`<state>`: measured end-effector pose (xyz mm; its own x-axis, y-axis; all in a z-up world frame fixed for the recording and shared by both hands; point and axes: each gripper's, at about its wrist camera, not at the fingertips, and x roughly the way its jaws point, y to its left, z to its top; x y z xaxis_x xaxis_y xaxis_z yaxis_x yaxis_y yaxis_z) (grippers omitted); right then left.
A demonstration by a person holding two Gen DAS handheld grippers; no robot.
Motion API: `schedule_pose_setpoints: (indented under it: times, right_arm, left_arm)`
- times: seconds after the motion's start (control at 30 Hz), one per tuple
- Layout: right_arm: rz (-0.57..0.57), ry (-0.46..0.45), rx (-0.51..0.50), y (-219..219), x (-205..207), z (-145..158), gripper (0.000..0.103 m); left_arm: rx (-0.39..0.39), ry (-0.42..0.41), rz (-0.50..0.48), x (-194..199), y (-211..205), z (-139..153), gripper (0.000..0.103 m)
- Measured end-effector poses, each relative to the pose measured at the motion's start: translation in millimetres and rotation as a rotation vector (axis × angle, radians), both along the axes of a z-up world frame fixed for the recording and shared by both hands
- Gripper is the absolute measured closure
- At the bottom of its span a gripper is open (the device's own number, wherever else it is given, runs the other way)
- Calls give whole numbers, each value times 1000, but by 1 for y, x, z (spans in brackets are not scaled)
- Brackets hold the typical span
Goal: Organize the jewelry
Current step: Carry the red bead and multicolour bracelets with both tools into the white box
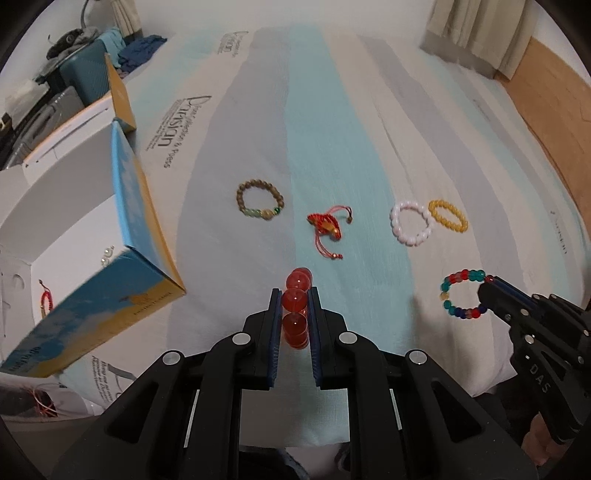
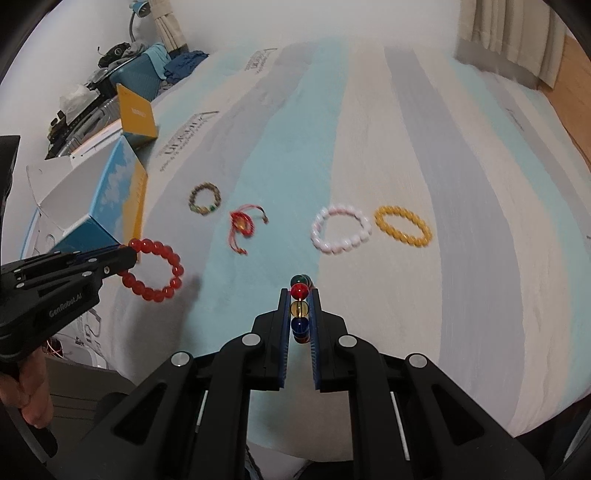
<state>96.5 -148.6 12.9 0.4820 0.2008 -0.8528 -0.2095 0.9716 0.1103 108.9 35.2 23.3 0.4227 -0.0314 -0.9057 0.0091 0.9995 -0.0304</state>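
Observation:
My left gripper (image 1: 294, 295) is shut on a red bead bracelet (image 1: 295, 312), held edge-on above the bed; the right wrist view shows its full ring (image 2: 157, 271) hanging from that gripper (image 2: 129, 258). My right gripper (image 2: 300, 295) is shut on a multicolour bead bracelet (image 2: 299, 308), which also shows in the left wrist view (image 1: 461, 295) at that gripper (image 1: 487, 291). On the striped bedsheet (image 1: 332, 147) lie a brown bead bracelet (image 1: 260, 200), a red cord bracelet (image 1: 327, 227), a pink-white bracelet (image 1: 410, 223) and a yellow bracelet (image 1: 448, 216).
An open blue-and-yellow box (image 1: 122, 229) with white flaps stands at the left edge of the bed, with a small red bracelet (image 1: 46, 301) inside. Suitcases and clothes (image 1: 85, 62) are behind it. Curtains (image 1: 480, 33) and wooden floor (image 1: 546, 96) are at the far right.

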Motion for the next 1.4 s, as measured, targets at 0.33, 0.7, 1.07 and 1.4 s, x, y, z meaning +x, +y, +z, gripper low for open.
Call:
schedule_pose_setpoints:
  times: [0.33, 0.7, 1.07, 1.4]
  right_arm:
    - [43, -27, 6, 38, 16, 33, 94]
    - [113, -66, -6, 92, 30, 70, 94]
    - [221, -101, -11, 175, 34, 102, 94]
    - [350, -105, -7, 273, 29, 112, 94]
  left_arm:
    - [12, -46, 32, 1, 25, 40, 90]
    - [34, -81, 105, 0, 70, 76, 90]
    - [29, -96, 217, -7, 146, 100, 90]
    - [34, -56, 326, -22, 225, 93, 90]
